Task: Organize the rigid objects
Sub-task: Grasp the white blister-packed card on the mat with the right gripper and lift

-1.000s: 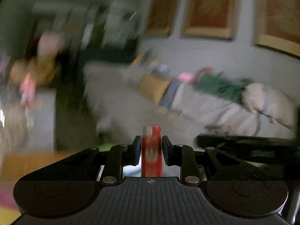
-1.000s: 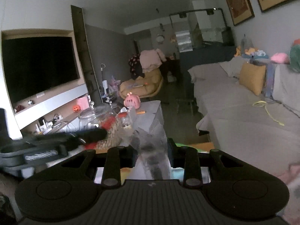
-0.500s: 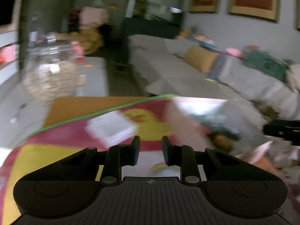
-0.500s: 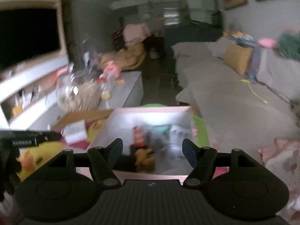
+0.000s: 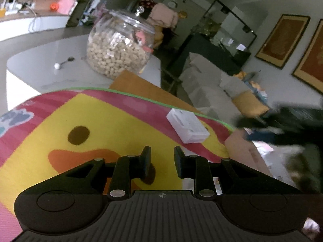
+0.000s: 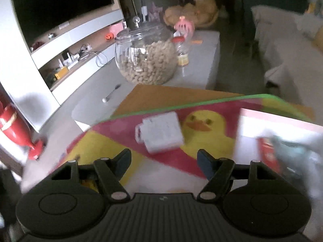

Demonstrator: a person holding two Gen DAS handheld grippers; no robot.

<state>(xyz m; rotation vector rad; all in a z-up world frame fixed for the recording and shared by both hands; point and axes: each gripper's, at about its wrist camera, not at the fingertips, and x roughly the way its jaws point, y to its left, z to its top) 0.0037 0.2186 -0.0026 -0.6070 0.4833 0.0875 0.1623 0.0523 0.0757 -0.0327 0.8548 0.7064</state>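
Both claws are empty: the left claw (image 5: 160, 162) stands a little apart, the right claw (image 6: 164, 162) released wide. A white box (image 6: 160, 134) lies mid-frame on the duck mat (image 6: 203, 121).

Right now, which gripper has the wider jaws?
The right gripper: its fingers splay wide, nothing between them. The left gripper leaves only a narrow gap, also empty.

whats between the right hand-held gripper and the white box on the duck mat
Nothing: in the right wrist view only bare mat lies between the right hand-held gripper, its jaws apart and empty, and the white box just ahead of it.
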